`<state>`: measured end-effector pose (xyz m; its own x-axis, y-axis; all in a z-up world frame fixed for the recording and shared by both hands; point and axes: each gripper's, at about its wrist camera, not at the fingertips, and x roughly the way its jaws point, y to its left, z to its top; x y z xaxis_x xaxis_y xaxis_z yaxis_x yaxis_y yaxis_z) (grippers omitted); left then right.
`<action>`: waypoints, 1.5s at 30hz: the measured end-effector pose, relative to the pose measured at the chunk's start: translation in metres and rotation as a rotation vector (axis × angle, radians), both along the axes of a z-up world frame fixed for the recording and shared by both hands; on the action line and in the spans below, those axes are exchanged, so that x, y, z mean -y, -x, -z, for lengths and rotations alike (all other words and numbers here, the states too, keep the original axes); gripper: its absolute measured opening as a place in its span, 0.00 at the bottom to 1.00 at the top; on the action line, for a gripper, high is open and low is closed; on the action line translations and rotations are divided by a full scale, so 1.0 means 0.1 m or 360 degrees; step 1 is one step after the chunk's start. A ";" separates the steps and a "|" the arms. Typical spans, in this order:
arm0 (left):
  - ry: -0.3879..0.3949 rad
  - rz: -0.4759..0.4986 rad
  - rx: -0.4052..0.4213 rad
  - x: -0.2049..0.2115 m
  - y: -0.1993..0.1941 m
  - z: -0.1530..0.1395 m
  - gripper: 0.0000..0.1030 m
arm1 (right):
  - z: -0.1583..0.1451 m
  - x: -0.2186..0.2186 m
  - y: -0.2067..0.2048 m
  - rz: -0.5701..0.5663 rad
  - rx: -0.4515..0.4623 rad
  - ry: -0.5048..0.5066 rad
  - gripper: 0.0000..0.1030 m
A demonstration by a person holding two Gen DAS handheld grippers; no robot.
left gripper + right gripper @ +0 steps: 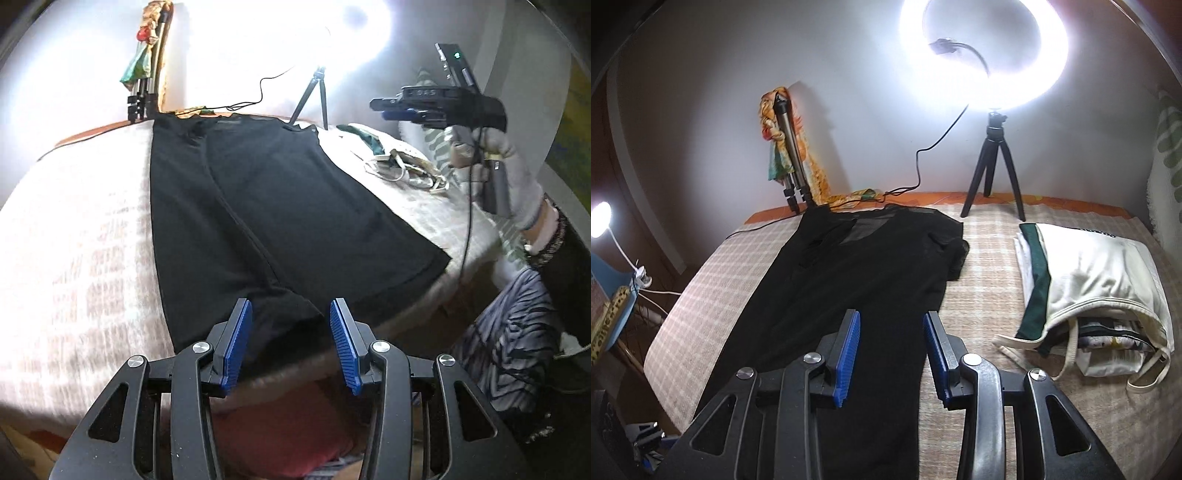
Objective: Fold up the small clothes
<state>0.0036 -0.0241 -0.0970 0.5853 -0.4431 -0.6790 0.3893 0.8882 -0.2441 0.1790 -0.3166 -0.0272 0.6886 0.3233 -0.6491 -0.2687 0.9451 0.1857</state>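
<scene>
A black garment (266,206) lies spread flat and lengthwise on a bed with a checked cover (81,236); it also shows in the right wrist view (849,280). My left gripper (291,306) is open and empty, hovering over the garment's near hem at the bed's front edge. My right gripper (892,317) is open and empty above the garment's near part. In the left wrist view the right gripper (397,110) is held up in a gloved hand, to the right of the garment.
A pile of folded pale clothes (1100,288) lies on the bed at the right. A ring light on a small tripod (993,166) and a folded tripod with a scarf (790,155) stand at the far edge by the wall.
</scene>
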 end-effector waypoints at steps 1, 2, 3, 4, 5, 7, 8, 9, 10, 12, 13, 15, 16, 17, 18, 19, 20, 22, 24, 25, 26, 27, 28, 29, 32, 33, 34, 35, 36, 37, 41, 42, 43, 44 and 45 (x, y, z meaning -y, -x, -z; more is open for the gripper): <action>-0.0009 0.0013 -0.0009 0.03 -0.03 0.02 0.41 | -0.01 0.03 0.00 0.0006 0.0003 -0.0002 0.36; -0.0010 0.0031 -0.0025 0.05 -0.04 0.05 0.41 | -0.01 0.06 -0.01 0.0010 0.0006 -0.0008 0.36; -0.0015 0.0045 -0.0039 0.06 -0.06 0.06 0.41 | -0.02 0.10 -0.01 0.0016 0.0007 -0.0014 0.37; -0.0028 0.0056 -0.0041 0.09 -0.08 0.07 0.41 | -0.03 0.13 -0.01 0.0023 0.0006 -0.0020 0.38; -0.0044 0.0069 -0.0042 0.11 -0.09 0.08 0.41 | -0.04 0.17 -0.02 0.0027 0.0005 -0.0027 0.39; -0.0050 0.0099 -0.0064 0.17 -0.12 0.11 0.41 | -0.05 0.24 -0.04 0.0035 -0.0002 -0.0044 0.40; -0.0047 0.0109 -0.0082 0.18 -0.12 0.12 0.41 | -0.06 0.29 -0.06 0.0048 -0.0007 -0.0055 0.41; -0.0049 0.0103 -0.0091 0.18 -0.11 0.12 0.41 | -0.07 0.33 -0.08 0.0058 -0.0014 -0.0067 0.42; -0.0048 0.0086 -0.0087 0.19 -0.11 0.10 0.41 | -0.07 0.37 -0.10 0.0068 -0.0025 -0.0086 0.43; -0.0052 0.0080 -0.0046 0.26 -0.07 0.02 0.41 | -0.09 0.47 -0.17 0.0088 -0.0052 -0.0136 0.51; -0.0066 0.0091 -0.0015 0.31 -0.04 -0.03 0.41 | -0.10 0.51 -0.21 0.0097 -0.0061 -0.0155 0.52; -0.0076 0.0142 0.0043 0.49 0.00 -0.12 0.41 | -0.12 0.62 -0.30 0.0111 -0.0073 -0.0191 0.52; -0.0076 0.0168 0.0067 0.58 0.01 -0.16 0.41 | -0.12 0.65 -0.33 0.0105 -0.0082 -0.0204 0.53; -0.0066 0.0199 0.0087 0.69 0.02 -0.18 0.41 | -0.12 0.69 -0.38 0.0096 -0.0098 -0.0226 0.53; -0.0059 0.0227 0.0100 0.81 0.02 -0.20 0.41 | -0.12 0.73 -0.43 0.0084 -0.0112 -0.0250 0.53; -0.0067 0.0245 0.0101 0.94 0.00 -0.20 0.41 | -0.11 0.76 -0.47 0.0075 -0.0124 -0.0266 0.53; -0.0073 0.0264 0.0094 1.04 -0.02 -0.20 0.41 | -0.10 0.80 -0.51 0.0068 -0.0131 -0.0271 0.53; -0.0053 0.0330 0.0075 1.29 -0.07 -0.17 0.41 | -0.09 0.86 -0.57 0.0073 -0.0138 -0.0249 0.54; -0.0066 0.0371 0.0080 1.48 -0.09 -0.15 0.41 | -0.11 0.93 -0.61 0.0093 -0.0131 -0.0221 0.59; -0.0083 0.0406 0.0084 1.62 -0.10 -0.13 0.41 | -0.12 0.97 -0.63 0.0103 -0.0126 -0.0217 0.60; -0.0104 0.0427 0.0091 1.72 -0.10 -0.12 0.41 | -0.13 1.01 -0.66 0.0110 -0.0121 -0.0218 0.61; -0.0122 0.0446 0.0100 1.80 -0.10 -0.11 0.41 | -0.14 1.05 -0.70 0.0116 -0.0121 -0.0221 0.62; -0.0142 0.0479 0.0102 1.92 -0.10 -0.07 0.41 | -0.15 1.08 -0.73 0.0119 -0.0122 -0.0220 0.62; -0.0155 0.0502 0.0094 1.98 -0.10 -0.04 0.41 | -0.16 1.10 -0.77 0.0121 -0.0123 -0.0214 0.62; -0.0180 0.0536 0.0096 2.15 -0.11 0.02 0.41 | -0.19 1.08 -0.91 0.0101 -0.0125 -0.0159 0.62; -0.0195 0.0530 0.0098 2.19 -0.12 0.05 0.41 | -0.20 1.07 -0.95 0.0092 -0.0125 -0.0150 0.62; -0.0207 0.0523 0.0095 2.23 -0.13 0.07 0.44 | -0.21 1.06 -0.98 0.0080 -0.0123 -0.0145 0.62; -0.0220 0.0514 0.0084 2.27 -0.15 0.09 0.47 | -0.22 1.04 -1.02 0.0065 -0.0120 -0.0146 0.62; -0.0227 0.0506 0.0070 2.30 -0.17 0.12 0.47 | -0.23 1.02 -1.07 0.0047 -0.0118 -0.0150 0.62; -0.0233 0.0500 0.0061 2.32 -0.19 0.14 0.47 | -0.24 1.01 -1.11 0.0035 -0.0117 -0.0151 0.62; -0.0318 0.0447 0.0058 2.36 -0.23 0.22 0.47 | -0.20 0.88 -1.39 -0.0002 -0.0145 -0.0128 0.62; -0.0320 0.0434 0.0058 2.35 -0.24 0.24 0.47 | -0.18 0.85 -1.45 -0.0009 -0.0155 -0.0125 0.62; -0.0312 0.0421 0.0075 2.33 -0.24 0.24 0.47 | -0.15 0.81 -1.52 -0.0021 -0.0166 -0.0126 0.62; -0.0309 0.0414 0.0085 2.33 -0.24 0.24 0.47 | -0.11 0.76 -1.61 -0.0042 -0.0186 -0.0132 0.62; -0.0307 0.0413 0.0095 2.32 -0.24 0.25 0.46 | -0.07 0.72 -1.67 -0.0055 -0.0200 -0.0133 0.62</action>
<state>0.0279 -0.2565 -0.1218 0.5111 -0.4493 -0.7328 0.6170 0.7853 -0.0512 0.3462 -0.3889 -0.0204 0.5909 0.4022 -0.6993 -0.2707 0.9155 0.2978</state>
